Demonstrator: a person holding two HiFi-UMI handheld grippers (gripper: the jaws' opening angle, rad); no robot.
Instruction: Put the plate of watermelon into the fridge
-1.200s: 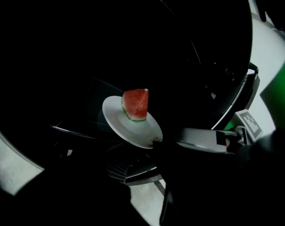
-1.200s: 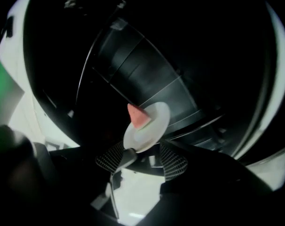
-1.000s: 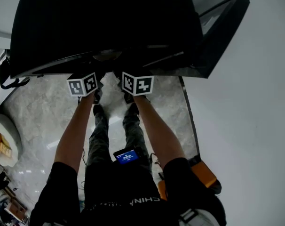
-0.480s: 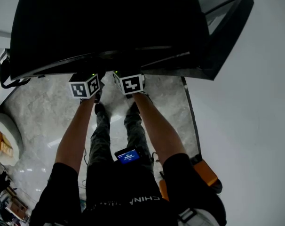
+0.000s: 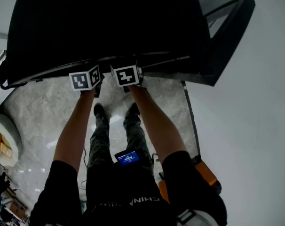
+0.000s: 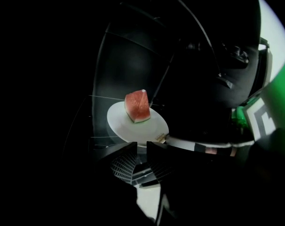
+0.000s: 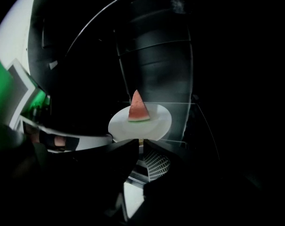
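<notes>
Inside the dark fridge (image 5: 109,22), the plate (image 7: 154,121) lies flat on a glass shelf (image 7: 182,126), watermelon wedge (image 7: 138,108) tip up. My right gripper (image 7: 141,140) pinches its near rim; my left gripper (image 6: 141,143) is closing around that rim.

White plate (image 7: 157,120) w/ upright red watermelon wedge (image 7: 138,108); level, inside dark fridge (image 7: 154,60).

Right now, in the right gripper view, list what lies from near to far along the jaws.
Near to far: right gripper → plate, its near rim clamped in the jaws → watermelon → fridge wall.
</notes>
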